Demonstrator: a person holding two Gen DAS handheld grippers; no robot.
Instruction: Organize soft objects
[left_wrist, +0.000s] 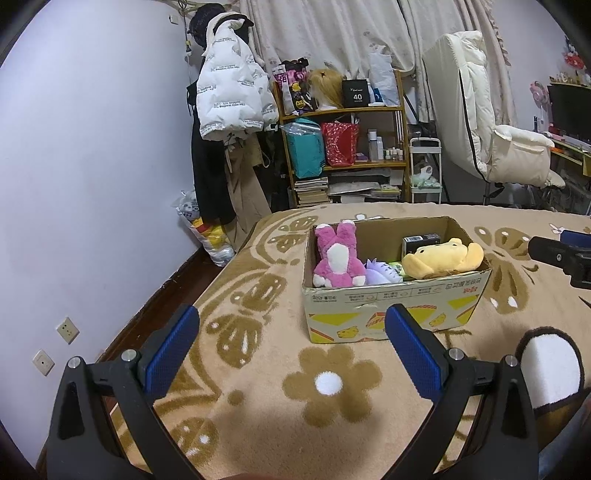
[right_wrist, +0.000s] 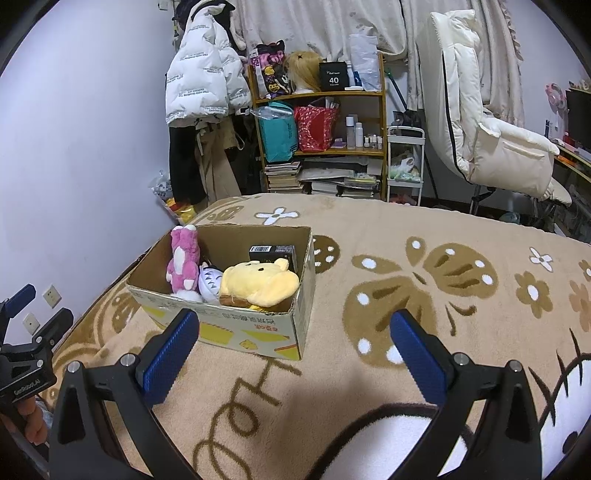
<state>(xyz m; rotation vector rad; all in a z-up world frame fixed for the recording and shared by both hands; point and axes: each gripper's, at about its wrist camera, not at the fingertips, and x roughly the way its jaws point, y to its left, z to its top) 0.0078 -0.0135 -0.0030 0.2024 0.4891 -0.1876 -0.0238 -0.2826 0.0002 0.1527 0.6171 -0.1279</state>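
A cardboard box (left_wrist: 388, 310) (right_wrist: 258, 328) stands on the patterned blanket. Inside it are a pink plush (left_wrist: 336, 258) (right_wrist: 183, 258), a purple-white plush (left_wrist: 382, 273) (right_wrist: 210, 282), a yellow bear plush (left_wrist: 441, 258) (right_wrist: 258, 282) and a small black box (left_wrist: 421, 240) (right_wrist: 271, 253). My left gripper (left_wrist: 291, 321) is open and empty, held above the blanket in front of the box. My right gripper (right_wrist: 295, 325) is open and empty, in front of the box and to its right. The right gripper shows at the left wrist view's right edge (left_wrist: 557, 254); the left gripper shows at the right wrist view's left edge (right_wrist: 26, 332).
The beige blanket (left_wrist: 258, 406) (right_wrist: 443, 229) with brown flowers and butterflies covers the bed. Behind it stand a cluttered wooden shelf (left_wrist: 343, 140), hanging coats (left_wrist: 229, 85), a white cart (left_wrist: 424, 170) and a cream chair (left_wrist: 491, 122). The wall is on the left.
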